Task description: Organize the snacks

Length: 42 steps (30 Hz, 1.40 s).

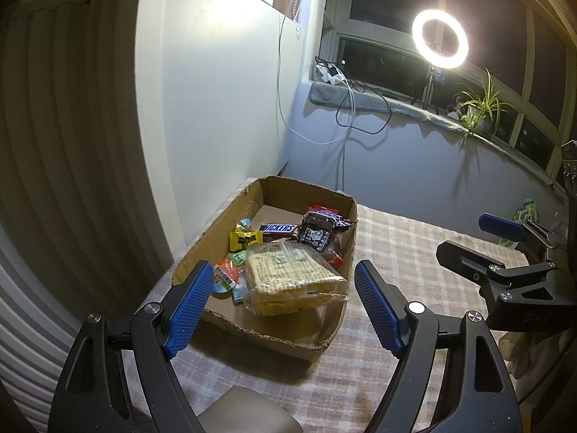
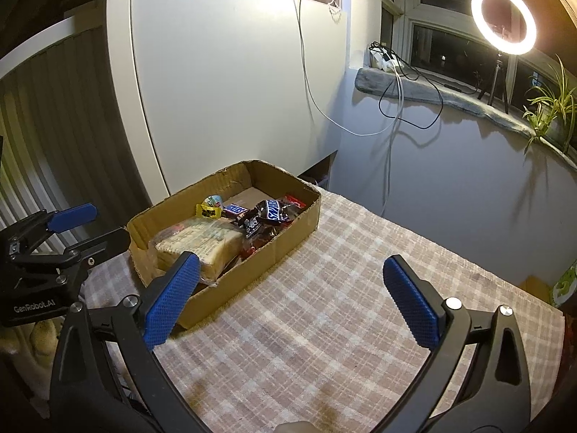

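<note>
An open cardboard box [image 1: 223, 216] [image 2: 288, 241] stands at the table's left back corner. A wrapped bread pack [image 1: 292, 270] [image 2: 202, 241] lies at its near end. Behind it are Snickers bars [image 1: 279, 229] [image 2: 274, 211], a yellow candy [image 1: 245, 240], round jelly cups [image 1: 225, 278] and dark wrapped sweets. My left gripper [image 1: 283, 270] hovers open in front of the box's near end, holding nothing. Over the bare cloth to the right of the box, my right gripper [image 2: 291, 259] stands wide open and holds nothing. Each gripper also shows in the other's view, the right gripper [image 1: 479, 241] and the left gripper [image 2: 90, 229].
A checked cloth [image 2: 324, 306] covers the table. A green packet [image 1: 524, 213] [image 2: 564, 281] lies at its far right edge. A white cabinet [image 2: 234, 90] stands behind the box. The window sill carries a ring light [image 2: 503, 18], cables and a plant [image 1: 479, 108]. A chair back [image 1: 245, 411] is below.
</note>
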Motion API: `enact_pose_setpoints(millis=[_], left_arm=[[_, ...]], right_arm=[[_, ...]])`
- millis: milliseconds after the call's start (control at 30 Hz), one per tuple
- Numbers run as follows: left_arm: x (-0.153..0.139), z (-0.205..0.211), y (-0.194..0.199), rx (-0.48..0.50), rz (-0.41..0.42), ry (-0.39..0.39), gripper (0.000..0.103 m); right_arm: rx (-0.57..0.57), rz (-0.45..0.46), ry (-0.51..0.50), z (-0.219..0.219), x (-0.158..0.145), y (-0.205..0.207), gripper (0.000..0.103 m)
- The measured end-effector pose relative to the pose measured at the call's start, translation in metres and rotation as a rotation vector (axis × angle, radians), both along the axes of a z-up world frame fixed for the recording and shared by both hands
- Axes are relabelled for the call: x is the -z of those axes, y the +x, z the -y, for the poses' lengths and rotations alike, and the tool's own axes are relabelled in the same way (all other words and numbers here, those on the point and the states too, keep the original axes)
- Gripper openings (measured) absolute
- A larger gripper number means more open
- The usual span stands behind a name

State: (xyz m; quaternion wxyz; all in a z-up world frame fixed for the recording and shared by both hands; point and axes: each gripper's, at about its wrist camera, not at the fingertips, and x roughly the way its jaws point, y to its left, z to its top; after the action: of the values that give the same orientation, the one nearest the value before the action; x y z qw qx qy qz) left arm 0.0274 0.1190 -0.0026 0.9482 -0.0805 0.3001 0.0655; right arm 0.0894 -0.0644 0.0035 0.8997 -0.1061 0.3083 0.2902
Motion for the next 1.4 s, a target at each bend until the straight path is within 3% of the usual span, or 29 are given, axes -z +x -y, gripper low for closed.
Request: enact_pose_setpoints(millis=[1400], left_arm=[[0.001, 0.013, 0.003, 0.013, -0.016, 0.026, 0.08]], right_arm=[[0.017, -0.005, 0.012, 0.005, 0.003, -0.005, 0.103]])
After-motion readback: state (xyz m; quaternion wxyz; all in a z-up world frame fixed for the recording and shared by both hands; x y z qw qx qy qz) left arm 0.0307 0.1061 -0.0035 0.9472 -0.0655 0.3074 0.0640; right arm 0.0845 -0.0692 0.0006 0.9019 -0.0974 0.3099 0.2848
